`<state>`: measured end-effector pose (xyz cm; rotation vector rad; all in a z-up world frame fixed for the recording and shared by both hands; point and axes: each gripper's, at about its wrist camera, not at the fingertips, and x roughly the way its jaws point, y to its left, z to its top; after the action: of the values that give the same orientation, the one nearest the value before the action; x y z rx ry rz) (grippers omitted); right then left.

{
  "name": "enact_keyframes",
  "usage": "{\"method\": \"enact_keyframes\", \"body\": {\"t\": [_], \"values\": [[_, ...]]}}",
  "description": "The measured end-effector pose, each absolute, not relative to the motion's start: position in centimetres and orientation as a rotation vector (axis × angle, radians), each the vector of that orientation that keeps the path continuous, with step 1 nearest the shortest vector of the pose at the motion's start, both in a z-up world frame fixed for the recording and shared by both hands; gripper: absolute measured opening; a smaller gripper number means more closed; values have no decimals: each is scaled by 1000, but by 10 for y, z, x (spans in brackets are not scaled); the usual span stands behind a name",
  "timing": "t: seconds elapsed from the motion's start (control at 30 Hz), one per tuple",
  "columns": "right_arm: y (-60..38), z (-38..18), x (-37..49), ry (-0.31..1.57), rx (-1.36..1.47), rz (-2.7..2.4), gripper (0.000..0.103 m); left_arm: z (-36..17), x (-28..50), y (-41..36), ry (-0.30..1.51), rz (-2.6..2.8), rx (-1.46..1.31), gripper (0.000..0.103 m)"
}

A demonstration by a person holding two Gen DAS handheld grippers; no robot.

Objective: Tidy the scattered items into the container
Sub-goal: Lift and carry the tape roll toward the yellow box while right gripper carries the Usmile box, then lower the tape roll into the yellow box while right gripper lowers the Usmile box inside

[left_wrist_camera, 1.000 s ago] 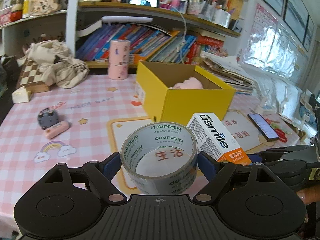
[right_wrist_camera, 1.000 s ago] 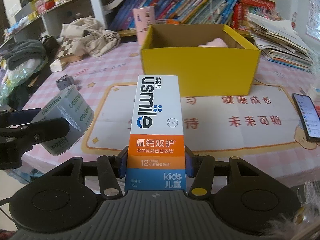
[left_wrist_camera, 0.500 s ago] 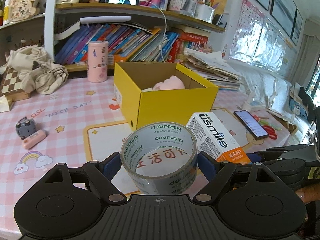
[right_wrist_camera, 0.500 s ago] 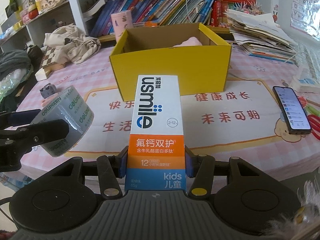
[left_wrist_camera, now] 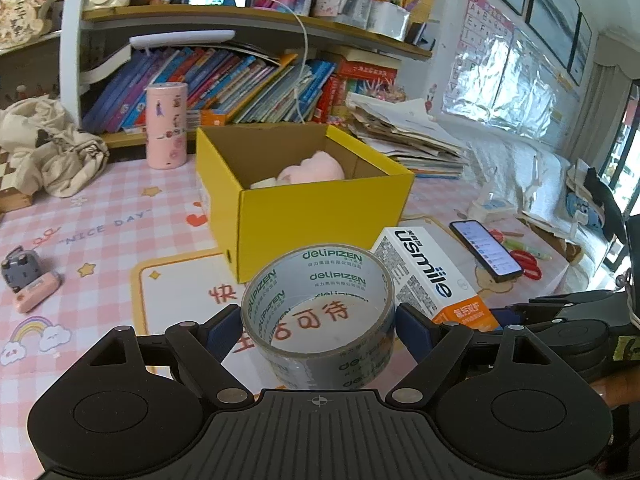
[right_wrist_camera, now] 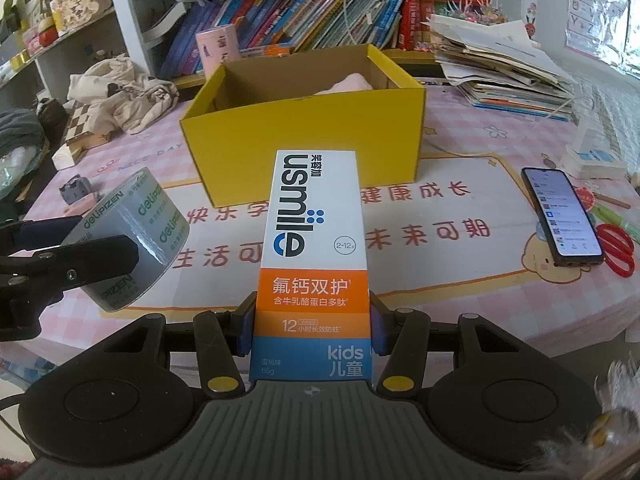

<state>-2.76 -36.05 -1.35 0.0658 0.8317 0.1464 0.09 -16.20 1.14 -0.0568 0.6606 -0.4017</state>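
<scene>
My left gripper [left_wrist_camera: 318, 330] is shut on a roll of clear tape [left_wrist_camera: 318, 344] printed "delipizen", held above the table in front of the yellow box [left_wrist_camera: 320, 212]. My right gripper [right_wrist_camera: 312, 328] is shut on a white and orange "usmile" toothpaste box [right_wrist_camera: 314, 240], also held in the air before the yellow box [right_wrist_camera: 304, 148]. A pink soft item [left_wrist_camera: 312, 170] lies inside the box. The toothpaste box [left_wrist_camera: 428, 276] shows at the right of the left wrist view, and the tape roll [right_wrist_camera: 132, 236] at the left of the right wrist view.
A phone [right_wrist_camera: 562, 216] and red scissors [right_wrist_camera: 618, 250] lie at the right. A small grey gadget [left_wrist_camera: 20, 270] and a pink case [left_wrist_camera: 36, 298] lie at the left. A pink cylinder [left_wrist_camera: 166, 126], crumpled cloth [left_wrist_camera: 52, 156], bookshelf and paper stack [right_wrist_camera: 500, 68] stand behind.
Both grippers have moved forward and up with their loads; the yellow box looks nearer and its inside shows more. Neither grip has changed.
</scene>
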Motion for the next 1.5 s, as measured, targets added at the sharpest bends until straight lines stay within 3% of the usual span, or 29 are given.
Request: {"method": "enact_keyframes", "body": {"t": [0.87,1.5], "values": [[-406,-13,-6,826,72,90,50,11,32,-207,644,-480,-48,84],[-412,20,35,677,13,110,50,32,62,-212,527,-484,-60,84]]}}
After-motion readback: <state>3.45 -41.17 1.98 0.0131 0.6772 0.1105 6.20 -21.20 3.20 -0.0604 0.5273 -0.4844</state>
